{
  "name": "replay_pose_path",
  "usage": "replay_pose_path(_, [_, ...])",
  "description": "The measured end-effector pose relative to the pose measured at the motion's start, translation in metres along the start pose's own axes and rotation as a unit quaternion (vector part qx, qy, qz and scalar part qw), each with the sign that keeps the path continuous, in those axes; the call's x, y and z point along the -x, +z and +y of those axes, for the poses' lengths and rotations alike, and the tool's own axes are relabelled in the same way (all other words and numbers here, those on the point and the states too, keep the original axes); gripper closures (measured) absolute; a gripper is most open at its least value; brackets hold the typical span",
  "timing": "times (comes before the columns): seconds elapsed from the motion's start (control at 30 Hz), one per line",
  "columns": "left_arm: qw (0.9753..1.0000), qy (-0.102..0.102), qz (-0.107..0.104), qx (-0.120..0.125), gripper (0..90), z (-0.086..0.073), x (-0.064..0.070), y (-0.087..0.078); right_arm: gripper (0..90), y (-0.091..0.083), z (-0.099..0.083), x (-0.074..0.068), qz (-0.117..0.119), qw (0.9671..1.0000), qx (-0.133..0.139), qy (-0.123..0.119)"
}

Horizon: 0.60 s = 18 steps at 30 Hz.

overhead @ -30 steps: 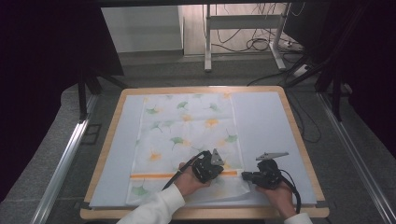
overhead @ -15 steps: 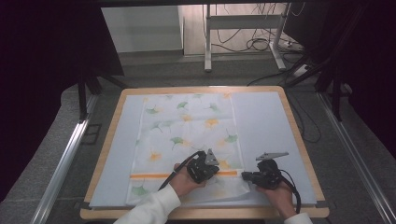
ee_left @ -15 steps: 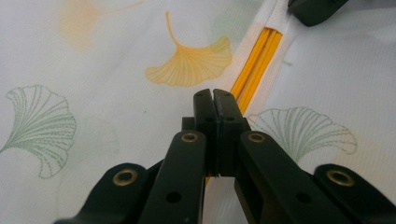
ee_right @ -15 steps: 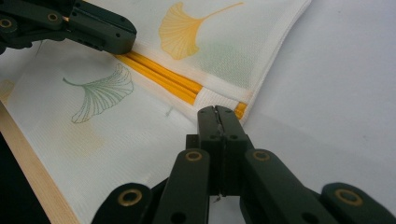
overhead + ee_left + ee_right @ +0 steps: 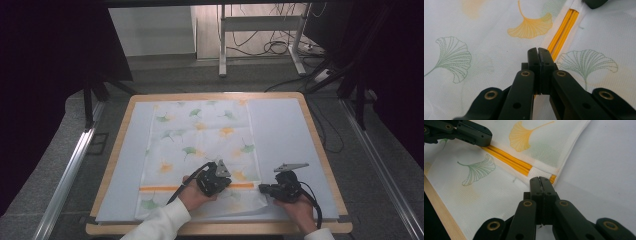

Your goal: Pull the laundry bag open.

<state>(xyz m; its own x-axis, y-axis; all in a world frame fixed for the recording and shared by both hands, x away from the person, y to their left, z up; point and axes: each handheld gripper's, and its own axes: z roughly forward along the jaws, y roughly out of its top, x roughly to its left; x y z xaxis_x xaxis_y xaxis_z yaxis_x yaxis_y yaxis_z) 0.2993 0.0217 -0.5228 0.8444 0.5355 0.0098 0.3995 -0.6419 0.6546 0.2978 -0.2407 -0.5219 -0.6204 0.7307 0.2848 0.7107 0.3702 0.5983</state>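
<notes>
While the cloth (image 5: pixel 200 145) lies spread on the pale sheet that covers the table (image 5: pixel 285 130), both grippers sit at its near end. The cloth is white with green and yellow ginkgo leaves, and its long axis runs from the person's side away toward the far edge of the table. An orange stripe (image 5: pixel 170 188) crosses it from side to side near the near end. In the high view the left gripper (image 5: pixel 214 181) rests on the cloth at the stripe, held in the left hand (image 5: pixel 192 196). In the left gripper view its fingers (image 5: pixel 534 62) are pressed together with nothing seen between them, their tips just beside the stripe. The right gripper (image 5: pixel 272 190) lies at the cloth's near right corner, where the fabric is folded over in layers. In the right gripper view its fingers (image 5: pixel 545 187) are together too; whether they pinch the cloth's edge cannot be told.
</notes>
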Motion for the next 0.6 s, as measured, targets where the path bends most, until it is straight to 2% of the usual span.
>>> replay_pose_path(0.37, [0.9999, -0.011, 0.0, 0.001, 90.0, -0.008, -0.005, -0.006, 89.3, 0.0, 0.0, 0.0, -0.001, 1.0, 0.0, 0.0])
replay_pose_path(0.6, [0.9999, -0.005, 0.009, -0.003, 90.0, -0.012, -0.005, -0.01, 89.3, 0.0, 0.0, 0.0, -0.001, 1.0, 0.0, 0.0])
